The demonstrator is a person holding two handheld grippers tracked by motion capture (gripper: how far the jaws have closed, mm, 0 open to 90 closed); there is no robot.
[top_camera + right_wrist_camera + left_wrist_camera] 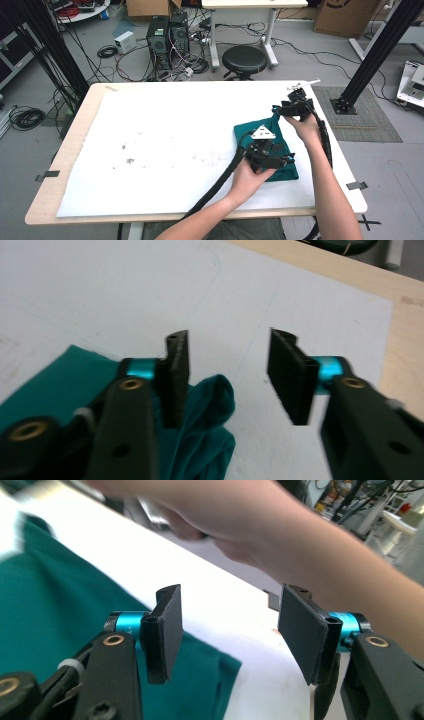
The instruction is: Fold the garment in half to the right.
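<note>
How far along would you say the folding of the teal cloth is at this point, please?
Done: the teal cloth lies as a compact folded shape on the white table cover. In hand: nothing; the left tool and right tool both stand open. Left: one bunched corner by the right tool looks unflattened.

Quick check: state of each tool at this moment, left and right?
Left tool: open, nothing between its jaws, above the teal folded cloth.
Right tool: open, holding nothing, cloth edge bunched beside one jaw.
</note>
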